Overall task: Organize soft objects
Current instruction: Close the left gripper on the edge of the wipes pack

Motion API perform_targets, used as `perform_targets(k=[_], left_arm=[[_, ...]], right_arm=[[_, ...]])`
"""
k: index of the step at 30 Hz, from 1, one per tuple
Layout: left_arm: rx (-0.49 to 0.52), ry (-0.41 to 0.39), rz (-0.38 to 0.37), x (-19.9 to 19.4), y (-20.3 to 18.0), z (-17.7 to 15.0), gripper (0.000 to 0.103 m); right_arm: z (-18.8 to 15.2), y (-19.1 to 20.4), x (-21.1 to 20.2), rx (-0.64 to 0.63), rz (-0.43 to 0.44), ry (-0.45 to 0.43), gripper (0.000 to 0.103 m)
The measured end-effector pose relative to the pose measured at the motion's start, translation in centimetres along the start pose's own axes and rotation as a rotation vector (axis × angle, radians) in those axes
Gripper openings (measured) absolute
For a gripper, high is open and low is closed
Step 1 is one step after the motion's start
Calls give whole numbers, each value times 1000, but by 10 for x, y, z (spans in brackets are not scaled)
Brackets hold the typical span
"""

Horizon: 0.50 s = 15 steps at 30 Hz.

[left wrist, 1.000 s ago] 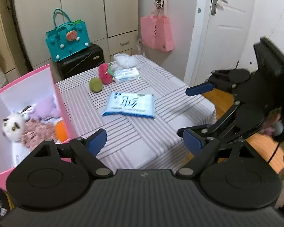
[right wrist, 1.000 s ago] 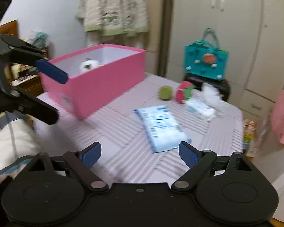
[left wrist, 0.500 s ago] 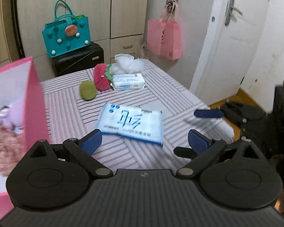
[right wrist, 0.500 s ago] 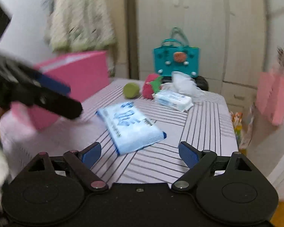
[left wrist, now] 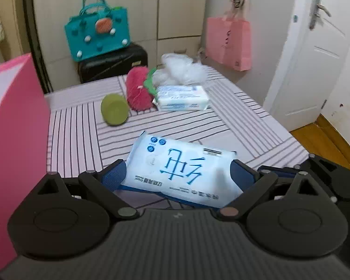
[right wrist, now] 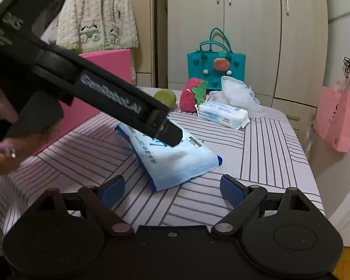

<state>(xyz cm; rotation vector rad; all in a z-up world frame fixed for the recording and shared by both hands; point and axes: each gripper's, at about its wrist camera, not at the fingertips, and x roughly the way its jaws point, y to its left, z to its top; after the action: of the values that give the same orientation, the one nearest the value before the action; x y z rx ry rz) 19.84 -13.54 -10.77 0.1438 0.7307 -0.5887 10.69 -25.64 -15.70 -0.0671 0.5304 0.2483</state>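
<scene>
Left tool at the large wipes pack, right tool just short of it, both spread apart.

Left tool [left wrist: 177,177]: blue pads wide, the large blue wipes pack [left wrist: 182,170] lies between them on the striped tabletop [left wrist: 77,140]; whether the pads touch its ends cannot be told. Right tool [right wrist: 172,190]: pads wide apart, nothing between them, the same pack just ahead of its tips, with the left tool's black finger lying over the pack's far end. Hand [right wrist: 2,149] on the left tool's body, to the right tool's left. Pink box [left wrist: 14,128] to the left tool's left. Farther ahead of both tools: green ball [left wrist: 114,109], red strawberry plush [left wrist: 138,93], small wipes pack [left wrist: 182,98], white plastic bag [left wrist: 182,70], clustered close together. Beyond the tabletop: teal tote [left wrist: 96,28] on a black case [left wrist: 114,61].
</scene>
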Motion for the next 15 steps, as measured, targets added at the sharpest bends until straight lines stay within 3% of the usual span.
perform_targets(k=[5,7,10,15], left_arm=[[-49,38,36,13,12,-1,89],[-79,47,29,15,17,-3,80],[-126,52,-22,11,21,-6,67],[-237,76,-143,0,28,-12,64]], right_arm=[[5,-10,4,48,-42,17,91],[6,-17,2,60,-54,22,89],[7,-30,0,97,-51,29,78],[4,-38,-2,91,-32,25,68]])
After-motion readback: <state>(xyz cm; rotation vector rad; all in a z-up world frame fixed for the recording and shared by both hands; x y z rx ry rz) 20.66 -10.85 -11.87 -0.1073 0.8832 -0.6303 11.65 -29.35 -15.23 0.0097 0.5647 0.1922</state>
